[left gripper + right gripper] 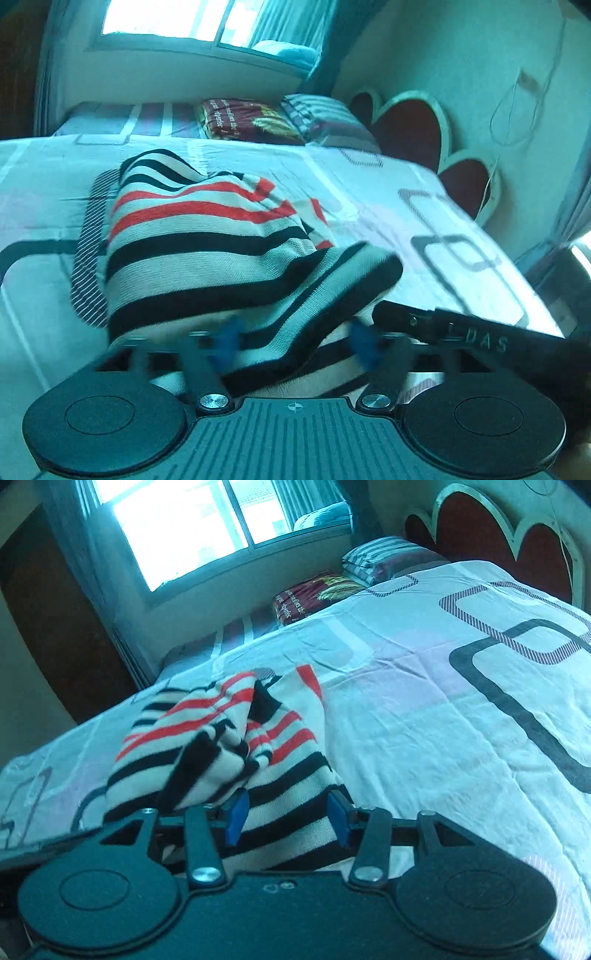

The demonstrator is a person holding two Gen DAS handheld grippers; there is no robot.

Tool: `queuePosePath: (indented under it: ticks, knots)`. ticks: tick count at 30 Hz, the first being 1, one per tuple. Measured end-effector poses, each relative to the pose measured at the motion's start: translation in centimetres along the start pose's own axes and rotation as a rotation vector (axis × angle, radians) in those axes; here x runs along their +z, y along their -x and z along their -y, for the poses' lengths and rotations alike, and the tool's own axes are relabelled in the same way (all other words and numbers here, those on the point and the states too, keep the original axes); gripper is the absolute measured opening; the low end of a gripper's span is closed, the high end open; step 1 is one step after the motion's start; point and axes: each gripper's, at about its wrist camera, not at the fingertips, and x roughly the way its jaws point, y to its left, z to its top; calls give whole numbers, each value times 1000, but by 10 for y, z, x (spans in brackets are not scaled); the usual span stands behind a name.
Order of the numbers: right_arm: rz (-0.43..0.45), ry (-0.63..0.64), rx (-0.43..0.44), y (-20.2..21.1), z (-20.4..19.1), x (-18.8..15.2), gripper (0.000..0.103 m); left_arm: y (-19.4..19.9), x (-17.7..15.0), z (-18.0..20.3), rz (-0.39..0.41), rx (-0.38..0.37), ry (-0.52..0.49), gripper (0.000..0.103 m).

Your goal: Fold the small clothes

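Observation:
A knitted top [207,236] with cream, black and red stripes lies bunched on the bed sheet [369,184]. My left gripper [297,342] is low at its near edge, jaws wide apart. A striped fold runs between the blurred blue pads [231,339], which stand clear of it. A black part of the other gripper [461,336] reaches in from the right. In the right wrist view the same top [207,734] has a sleeve folded over its middle. My right gripper [287,816] hovers over the near hem. It is open, with the cloth lying flat under the gap.
The white sheet [443,720] with dark square outlines spreads wide to the right of the top. A folded dark red blanket [251,120] and striped pillows [321,110] sit at the far side. A scalloped red headboard [480,520] and a bright window [177,528] stand behind.

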Motion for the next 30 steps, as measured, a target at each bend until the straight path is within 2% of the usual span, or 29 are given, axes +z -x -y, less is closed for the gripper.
queuePosePath:
  ticks: [3, 7, 10, 13, 16, 19, 26, 28, 30]
  knots:
    - [10, 5, 0, 8, -2, 2, 55, 27, -8, -7, 38, 17, 22, 82]
    - [24, -3, 20, 16, -7, 5, 59, 50, -12, -39, 76, 85, 126, 82]
    - [29, -28, 44, 19, -11, 5, 65, 43, -10, -58, 80, 155, 172, 82]
    - [-23, -58, 71, 6, -14, 1, 65, 25, -14, -65, 63, 193, 148, 82]
    - [-87, -140, 95, -17, -11, -3, 56, -3, -22, -65, -19, 209, 140, 82]
    - [-93, -179, 96, -34, -13, 0, 53, -22, -32, -63, -75, 214, 121, 82]
    - [-94, -130, 81, -71, -26, 13, 46, -22, -34, -63, -62, 219, 114, 82]
    - [-70, -94, 88, -69, -31, 14, 30, -17, -33, -65, -47, 217, 132, 82]
    - [-45, -52, 90, -62, -35, 15, 28, -10, -30, -69, -14, 226, 169, 82]
